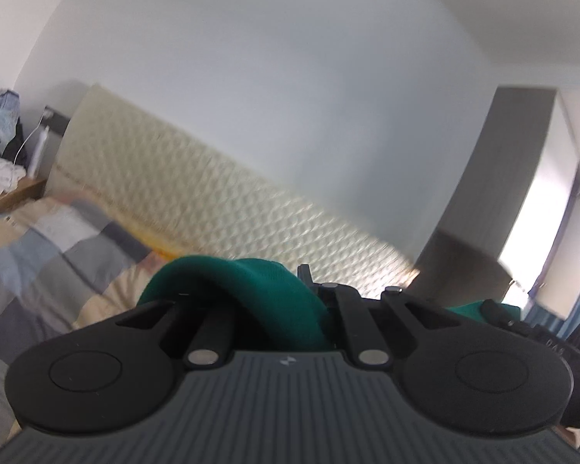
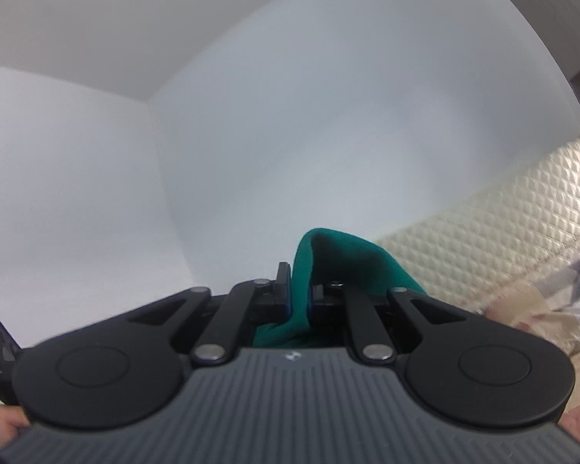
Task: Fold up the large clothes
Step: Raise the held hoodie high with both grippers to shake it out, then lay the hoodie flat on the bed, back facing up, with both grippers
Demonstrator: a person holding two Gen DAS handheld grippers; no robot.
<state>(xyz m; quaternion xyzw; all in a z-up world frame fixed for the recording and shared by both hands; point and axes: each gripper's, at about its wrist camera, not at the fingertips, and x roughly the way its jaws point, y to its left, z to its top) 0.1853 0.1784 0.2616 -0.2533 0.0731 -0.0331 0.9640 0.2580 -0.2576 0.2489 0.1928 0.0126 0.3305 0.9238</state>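
Holding green garment [image 1: 251,294] in both tools, I see left tool [image 1: 321,290] clamped on fold of it, cloth bunched over left finger. Right tool [image 2: 299,290] also clamped, green cloth [image 2: 336,263] pinched between pads, rising above fingertips. Garment lifted above bed [image 1: 50,239], headboard [image 1: 197,189] behind.

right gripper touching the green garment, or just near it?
Touching. Right wrist view: the green garment runs between the right gripper fingers, which are shut on it, cloth bulging above them.
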